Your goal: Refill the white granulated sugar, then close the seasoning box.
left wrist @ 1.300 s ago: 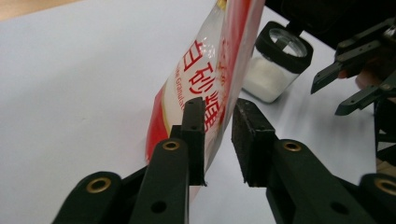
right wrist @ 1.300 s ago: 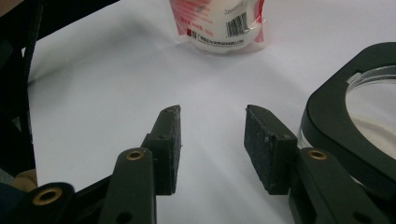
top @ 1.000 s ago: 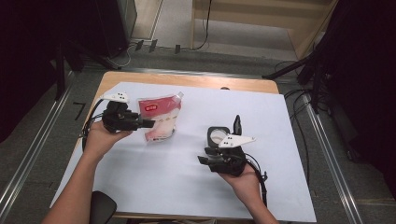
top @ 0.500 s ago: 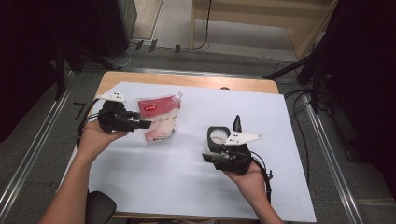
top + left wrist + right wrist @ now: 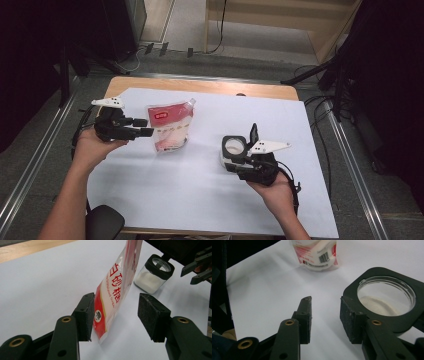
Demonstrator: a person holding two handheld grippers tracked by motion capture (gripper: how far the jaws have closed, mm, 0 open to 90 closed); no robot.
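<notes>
Sugar is sitting in the open jar (image 5: 233, 148) already. I am letting go of the sugar bag (image 5: 169, 125): left gripper (image 5: 115, 315) jaws have just been opening around it, and right gripper (image 5: 325, 315) jaws, empty beside the jar, have been closing a little. Flip lid is not shut yet.

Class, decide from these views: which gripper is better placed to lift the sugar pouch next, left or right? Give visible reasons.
Left. The left gripper already has the sugar pouch between its open jaws, one pad against it. The right gripper sits by the jar, far from the pouch.

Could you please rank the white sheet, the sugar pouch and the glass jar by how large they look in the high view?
1. White sheet, by far the largest.
2. Sugar pouch.
3. Glass jar, somewhat smaller than the pouch, partly hidden by the right gripper.
</notes>
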